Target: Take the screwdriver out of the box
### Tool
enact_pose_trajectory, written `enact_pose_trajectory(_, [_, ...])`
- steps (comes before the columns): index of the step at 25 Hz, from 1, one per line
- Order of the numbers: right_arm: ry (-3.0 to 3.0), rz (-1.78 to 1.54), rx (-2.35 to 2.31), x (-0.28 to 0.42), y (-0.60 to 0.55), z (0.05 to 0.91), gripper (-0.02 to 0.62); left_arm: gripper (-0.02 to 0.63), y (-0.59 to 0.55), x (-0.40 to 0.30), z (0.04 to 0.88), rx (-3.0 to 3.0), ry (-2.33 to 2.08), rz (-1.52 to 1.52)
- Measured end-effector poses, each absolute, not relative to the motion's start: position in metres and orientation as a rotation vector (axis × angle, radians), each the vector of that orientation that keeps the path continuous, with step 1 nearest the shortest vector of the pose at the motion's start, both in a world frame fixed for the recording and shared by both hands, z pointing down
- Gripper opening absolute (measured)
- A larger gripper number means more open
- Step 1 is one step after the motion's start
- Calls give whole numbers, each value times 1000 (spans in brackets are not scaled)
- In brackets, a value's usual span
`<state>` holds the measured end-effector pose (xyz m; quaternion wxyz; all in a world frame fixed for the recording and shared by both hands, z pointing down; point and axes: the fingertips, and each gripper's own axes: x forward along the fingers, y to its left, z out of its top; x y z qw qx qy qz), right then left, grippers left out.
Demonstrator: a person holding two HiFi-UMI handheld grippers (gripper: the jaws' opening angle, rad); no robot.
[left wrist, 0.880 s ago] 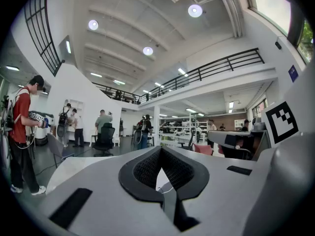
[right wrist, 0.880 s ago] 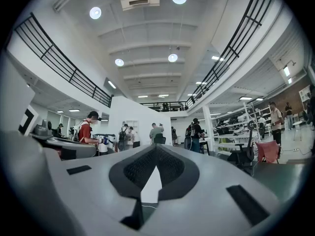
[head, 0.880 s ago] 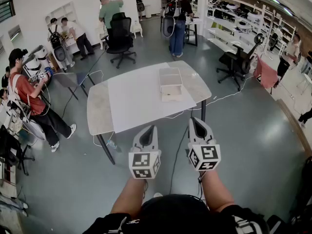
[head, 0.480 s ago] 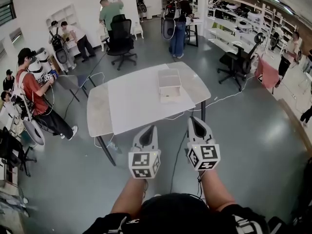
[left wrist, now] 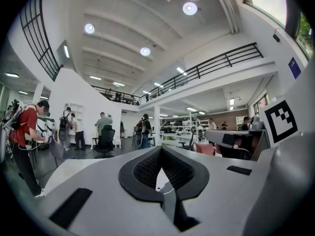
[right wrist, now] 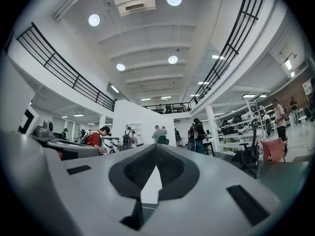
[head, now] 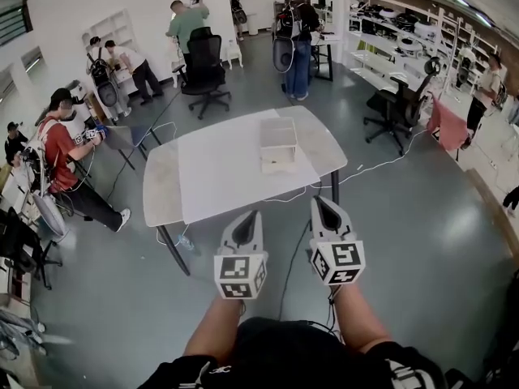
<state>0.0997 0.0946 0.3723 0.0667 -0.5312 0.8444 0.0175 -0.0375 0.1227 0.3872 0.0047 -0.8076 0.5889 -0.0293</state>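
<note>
Head view: pale rectangular box (head: 278, 143) on white counter (head: 215, 181), well apart from left gripper (head: 248, 217) and right gripper (head: 319, 203). Fingers (left wrist: 140, 171) together, empty; screwdriver unseen, presumably boxed. Risk: closed fingers shoving box.

Left gripper (head: 248, 217) and right gripper (head: 321, 204): grey tapered shells, black textured pads (left wrist: 146, 169), white cubes (head: 241, 275) with black square markers; short black sleeves (head: 422, 365) with white print.

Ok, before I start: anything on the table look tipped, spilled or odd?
Nothing stands out. The box sits upright on the table, right of its middle; the left gripper and right gripper are shut, empty, short of the table.
</note>
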Motion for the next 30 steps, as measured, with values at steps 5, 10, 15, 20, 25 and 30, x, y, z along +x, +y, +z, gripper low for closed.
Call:
enact_pose_trajectory(5, [2553, 37, -1585, 117, 97, 381, 12, 14, 130, -20, 396, -2515, 1863, -106])
enact_pose_trajectory(10, [2557, 28, -1585, 119, 89, 386, 12, 14, 124, -20, 401, -2511, 1877, -108])
enact_pose_trajectory(15, [2571, 32, -1592, 118, 67, 391, 12, 14, 100, -20, 408, -2525, 1878, -92])
enact_pose_trajectory(20, [2550, 44, -1614, 119, 28, 394, 12, 14, 55, -16, 415, -2552, 1829, -119])
enact_pose_trajectory(25, [2531, 29, -1634, 115, -26, 395, 13, 14, -1, -14, 413, -2569, 1773, -145])
enact_pose_trajectory(30, [2528, 31, -1631, 98, -81, 386, 13, 14, -58, -29, 403, -2577, 1756, -147])
